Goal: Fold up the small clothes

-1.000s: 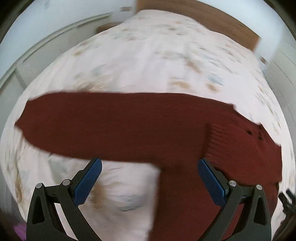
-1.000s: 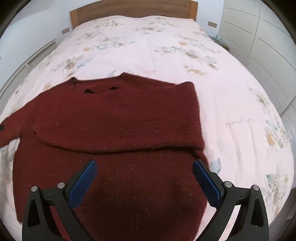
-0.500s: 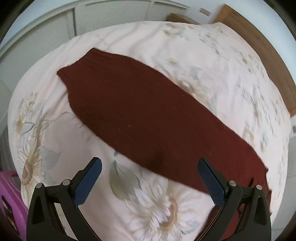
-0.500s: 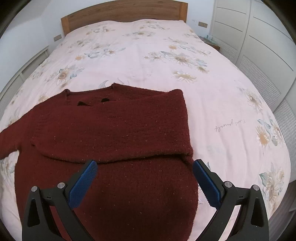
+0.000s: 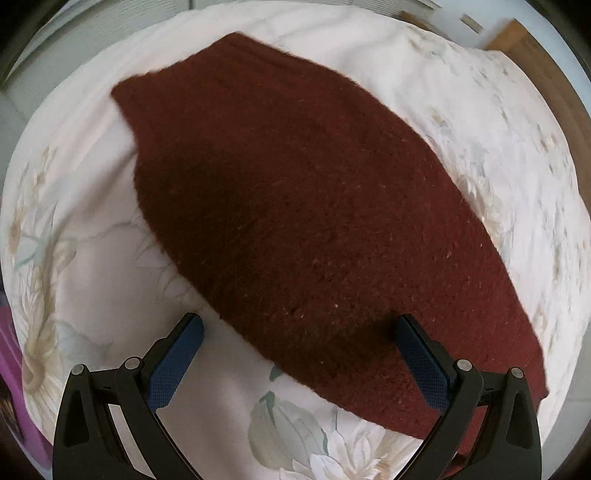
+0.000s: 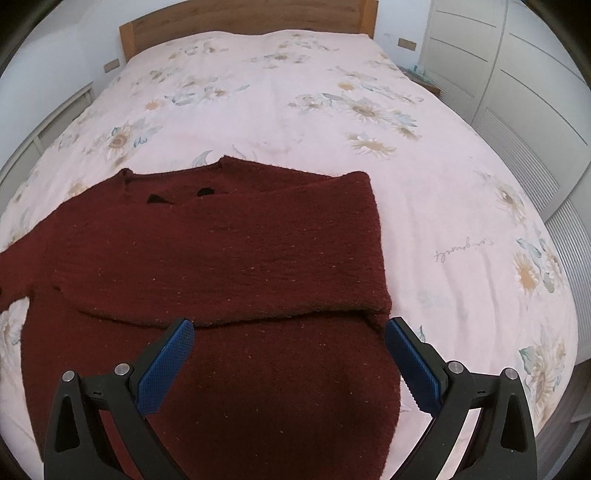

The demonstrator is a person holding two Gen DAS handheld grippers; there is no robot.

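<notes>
A dark red knitted sweater (image 6: pixel 221 266) lies flat on the bed. Its right sleeve (image 6: pixel 240 258) is folded across the chest. Its left sleeve (image 5: pixel 295 206) stretches out over the bedspread, cuff at the far left of the left wrist view. My left gripper (image 5: pixel 295 354) is open and empty, low over the near part of that sleeve. My right gripper (image 6: pixel 288 354) is open and empty above the sweater's lower body, just below the folded sleeve's edge.
The bed has a pale pink floral bedspread (image 6: pixel 369 110) and a wooden headboard (image 6: pixel 243 18). White wardrobe doors (image 6: pixel 517 74) stand to the right. A purple object (image 5: pixel 14 369) sits at the bed's left edge in the left wrist view.
My left gripper has swung left and dropped closer over the outstretched sleeve. My right gripper has drawn back slightly; the sweater has not moved.
</notes>
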